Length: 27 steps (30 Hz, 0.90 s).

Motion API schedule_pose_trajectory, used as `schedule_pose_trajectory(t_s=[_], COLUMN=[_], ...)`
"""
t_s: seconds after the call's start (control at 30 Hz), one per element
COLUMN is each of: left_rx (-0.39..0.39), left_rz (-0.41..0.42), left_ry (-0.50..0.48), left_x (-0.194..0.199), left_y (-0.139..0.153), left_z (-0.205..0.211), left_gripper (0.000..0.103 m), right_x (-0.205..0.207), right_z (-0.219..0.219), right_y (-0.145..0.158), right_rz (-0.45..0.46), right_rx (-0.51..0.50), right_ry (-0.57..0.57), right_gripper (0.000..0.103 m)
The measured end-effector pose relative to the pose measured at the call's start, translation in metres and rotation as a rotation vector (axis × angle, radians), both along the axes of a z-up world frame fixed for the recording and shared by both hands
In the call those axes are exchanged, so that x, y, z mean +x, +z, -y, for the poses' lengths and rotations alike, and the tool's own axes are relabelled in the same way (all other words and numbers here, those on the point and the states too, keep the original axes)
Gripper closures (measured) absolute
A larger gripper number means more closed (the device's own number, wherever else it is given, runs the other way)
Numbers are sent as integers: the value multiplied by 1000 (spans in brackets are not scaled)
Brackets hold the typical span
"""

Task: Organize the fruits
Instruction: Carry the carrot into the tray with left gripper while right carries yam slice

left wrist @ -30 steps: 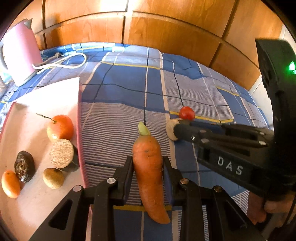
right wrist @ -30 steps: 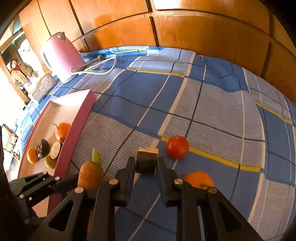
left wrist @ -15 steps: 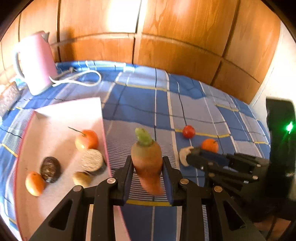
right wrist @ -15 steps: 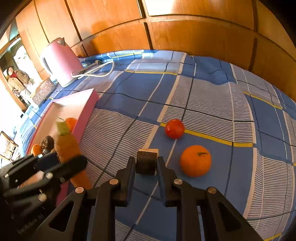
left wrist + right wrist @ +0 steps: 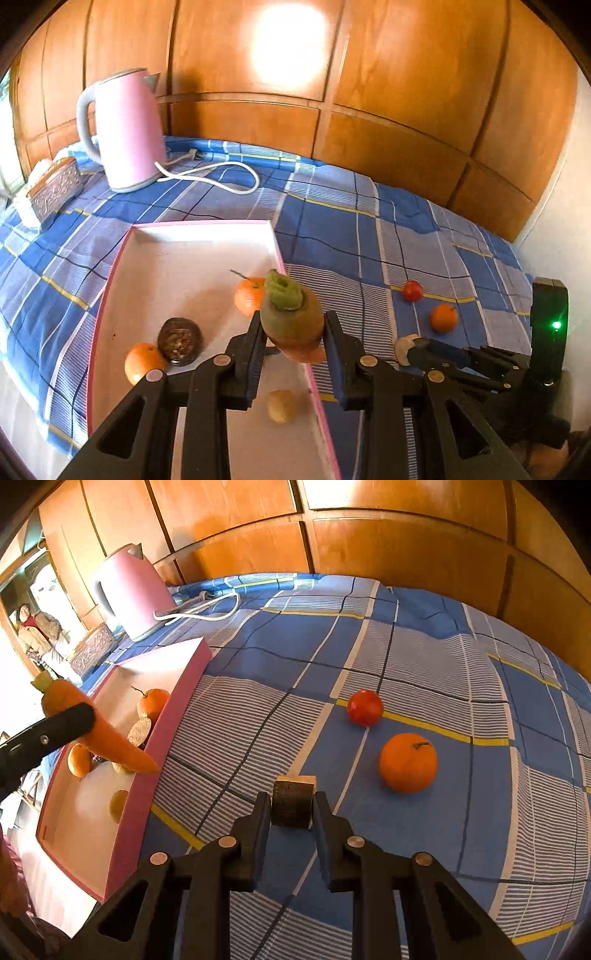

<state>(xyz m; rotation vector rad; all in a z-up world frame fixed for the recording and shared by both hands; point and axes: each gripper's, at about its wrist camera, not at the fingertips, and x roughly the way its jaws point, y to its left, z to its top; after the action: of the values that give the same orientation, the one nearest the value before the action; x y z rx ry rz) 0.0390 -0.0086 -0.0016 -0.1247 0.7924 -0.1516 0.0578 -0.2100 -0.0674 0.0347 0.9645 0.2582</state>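
Observation:
My left gripper point(image 5: 293, 345) is shut on an orange carrot point(image 5: 291, 317) with a green top, held above the right rim of the pink tray point(image 5: 192, 240); the carrot also shows in the right wrist view point(image 5: 107, 734). The tray holds two oranges point(image 5: 248, 295), a dark round fruit point(image 5: 180, 341) and a small yellow-brown fruit point(image 5: 281, 406). My right gripper point(image 5: 292, 808) is shut on a dark cut piece with a pale face point(image 5: 293, 799), above the cloth. An orange point(image 5: 408, 761) and a red tomato point(image 5: 365, 707) lie on the cloth to its right.
A pink kettle point(image 5: 123, 129) with a white cord point(image 5: 221, 177) stands at the back left. A patterned box point(image 5: 53, 186) lies at the far left. Wooden panels point(image 5: 369, 92) close the back. Blue checked cloth point(image 5: 443, 646) covers the surface.
My left gripper has lifted the carrot and carried it left, from over the cloth to above the tray's right rim. My right gripper has risen a little, still holding the cut piece.

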Motion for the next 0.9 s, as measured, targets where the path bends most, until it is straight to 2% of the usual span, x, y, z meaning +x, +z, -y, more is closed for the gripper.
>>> schedule_pose_trajectory(t_s=[0.1,0.27,0.43,0.6,0.7,0.77,0.83,0.9], left_rx=[-11,-80,-112,-92,-57,-50,-42,-53], left_rz=[2,-13,-3,-10,-41,-55,-54,-60], left_ry=[15,11,90,173,178,172,197,227], left_x=[-2,-3,3,24,43,54,59,58], left_y=[1,3,10,9,1,-4,-6,-8], left_z=[-7,-24,-60,-99,-108,-111,-113,-116], left_gripper=[72,73,73,73,73,69,53,49], right_x=[0,0,-1,1,1,1,2,2], right_z=[0,-2,-4,-6,-6,-6,-6,-6], right_y=[-1,-1,-1,-1,-1,-1,-1,-1], right_rz=[0,10,20,23,22,23,21,21], right_rx=[15,2,-20,-28,-27,-25,-24,-26], right_ry=[1,0,6,8,6,5,4,5], right_gripper=[80,80,80,80,80,80,80,80])
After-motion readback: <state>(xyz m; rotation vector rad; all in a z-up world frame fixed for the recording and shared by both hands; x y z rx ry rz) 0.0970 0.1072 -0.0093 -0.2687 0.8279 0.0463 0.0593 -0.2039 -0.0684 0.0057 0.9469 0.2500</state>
